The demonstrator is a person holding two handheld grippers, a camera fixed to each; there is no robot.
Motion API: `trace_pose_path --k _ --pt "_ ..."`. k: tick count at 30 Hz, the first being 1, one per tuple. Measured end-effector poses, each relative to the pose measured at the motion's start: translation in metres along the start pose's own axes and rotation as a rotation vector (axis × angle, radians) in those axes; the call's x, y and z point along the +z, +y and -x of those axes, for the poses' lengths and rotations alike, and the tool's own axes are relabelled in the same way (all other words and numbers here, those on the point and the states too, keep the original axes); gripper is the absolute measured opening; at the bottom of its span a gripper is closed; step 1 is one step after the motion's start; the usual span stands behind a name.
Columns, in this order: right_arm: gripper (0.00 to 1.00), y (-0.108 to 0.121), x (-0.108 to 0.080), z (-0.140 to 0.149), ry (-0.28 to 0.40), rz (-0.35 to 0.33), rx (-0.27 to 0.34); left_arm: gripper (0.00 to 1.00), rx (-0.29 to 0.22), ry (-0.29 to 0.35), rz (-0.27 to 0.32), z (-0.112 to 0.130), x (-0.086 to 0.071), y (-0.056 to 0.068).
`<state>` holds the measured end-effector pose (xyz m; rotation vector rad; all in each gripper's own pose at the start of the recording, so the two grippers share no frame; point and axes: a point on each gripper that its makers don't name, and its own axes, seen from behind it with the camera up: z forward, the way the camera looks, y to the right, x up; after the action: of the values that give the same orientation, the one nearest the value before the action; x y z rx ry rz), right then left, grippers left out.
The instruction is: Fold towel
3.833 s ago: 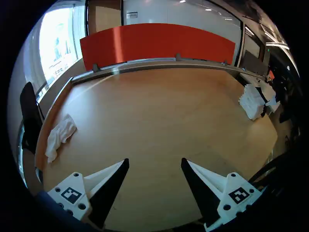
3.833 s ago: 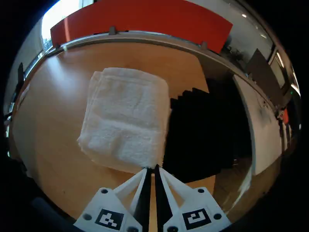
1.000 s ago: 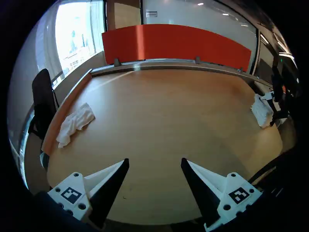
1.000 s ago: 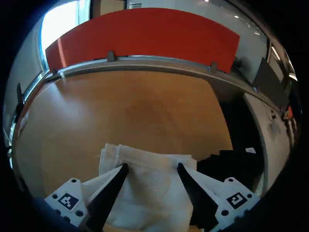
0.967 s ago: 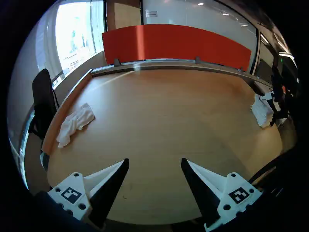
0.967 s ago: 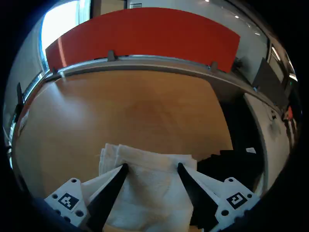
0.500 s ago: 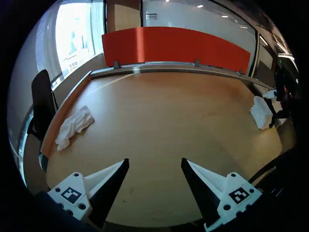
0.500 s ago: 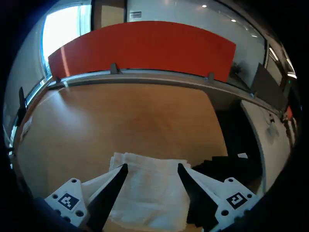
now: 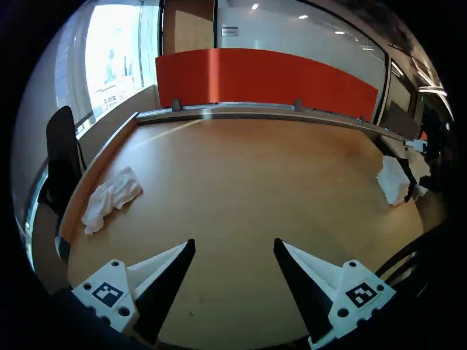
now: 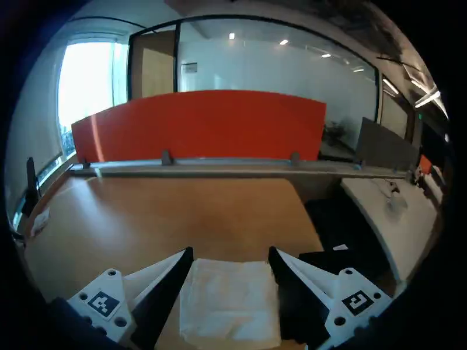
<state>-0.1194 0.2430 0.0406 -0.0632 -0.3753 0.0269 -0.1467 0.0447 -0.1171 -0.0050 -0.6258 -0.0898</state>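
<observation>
On the wooden desk (image 10: 175,221), a folded white towel (image 10: 229,300) lies between the right gripper's (image 10: 229,251) released jaws. Left gripper (image 9: 233,242): jaws released, crumpled towel (image 9: 111,197) well apart.

Wall sign (image 9: 229,31): too small to read.
Markers (image 9: 107,293) on left gripper (image 9: 233,241): black-and-white square codes, no letters.
Readable text: none.

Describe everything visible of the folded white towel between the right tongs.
The folded white terry towel is a neat rectangle of soft, nubby cloth, lying flat on the light wooden table near its edge. The right tongs stand open, one finger on each side of it; whether they touch it cannot be told.
</observation>
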Motion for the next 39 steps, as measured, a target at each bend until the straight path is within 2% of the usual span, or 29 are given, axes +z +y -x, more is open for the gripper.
trace_pose_path --k 9,15,21,24,33,39 --pt "1.00 0.000 -0.035 -0.033 0.239 0.074 0.010 1.00 0.006 0.023 0.009 -0.012 0.002 -0.003" --pt "1.00 -0.006 -0.049 -0.044 0.337 0.103 -0.002 1.00 0.009 0.035 0.014 -0.018 0.004 -0.004" --pt "1.00 -0.016 -0.051 -0.049 0.359 0.104 0.002 1.00 -0.002 0.057 0.013 -0.025 0.005 -0.006" --pt "1.00 -0.025 -0.055 -0.052 0.369 0.098 0.000 1.00 -0.014 0.088 0.014 -0.033 0.007 -0.008" --pt "1.00 -0.057 -0.062 -0.056 0.361 0.078 0.010 1.00 -0.044 0.250 0.005 -0.080 0.012 -0.018" --pt "1.00 -0.083 -0.067 -0.058 0.365 0.052 0.007 1.00 -0.011 0.368 -0.014 -0.120 0.013 -0.023"
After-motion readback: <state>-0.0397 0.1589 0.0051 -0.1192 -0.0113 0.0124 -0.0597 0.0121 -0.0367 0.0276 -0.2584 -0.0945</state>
